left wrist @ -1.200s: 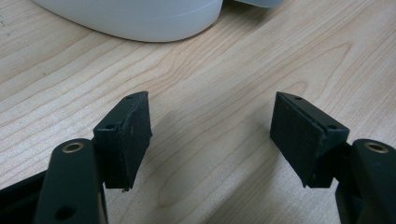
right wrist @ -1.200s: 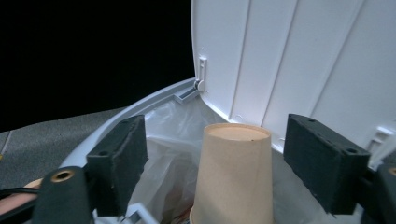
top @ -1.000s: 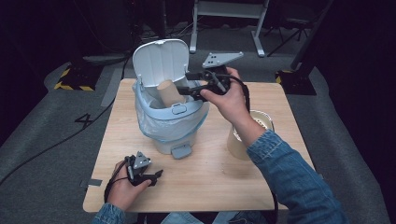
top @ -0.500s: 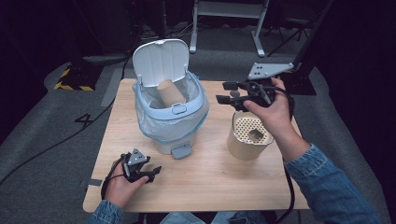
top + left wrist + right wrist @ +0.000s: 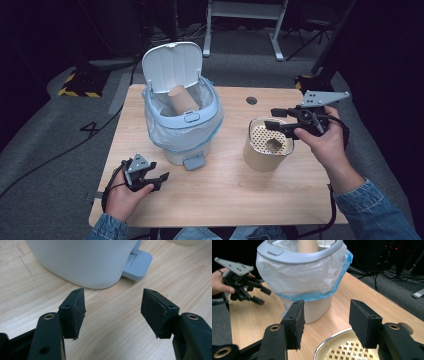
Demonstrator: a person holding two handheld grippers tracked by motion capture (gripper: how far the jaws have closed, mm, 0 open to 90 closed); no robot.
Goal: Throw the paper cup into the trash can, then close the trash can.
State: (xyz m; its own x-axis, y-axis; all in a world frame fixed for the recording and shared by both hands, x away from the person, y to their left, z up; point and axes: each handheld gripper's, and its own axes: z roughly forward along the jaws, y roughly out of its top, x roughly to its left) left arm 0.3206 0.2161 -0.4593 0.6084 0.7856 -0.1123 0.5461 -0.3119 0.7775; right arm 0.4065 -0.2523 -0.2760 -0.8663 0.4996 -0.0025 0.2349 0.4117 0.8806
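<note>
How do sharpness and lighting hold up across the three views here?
High view: the light wooden table is evenly lit, the surrounding room falls to near black, and the picture is soft. Left gripper view: the wood grain is crisp, the black jaws nearest the lens slightly soft. Right gripper view: the clear plastic liner on the white pedal bin is well exposed, with the background dark.

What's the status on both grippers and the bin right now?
Left gripper open, empty, low on table near bin pedal. Right gripper open, empty, above perforated canister. Bin lid up, cardboard tube inside. Nothing in the way.
</note>
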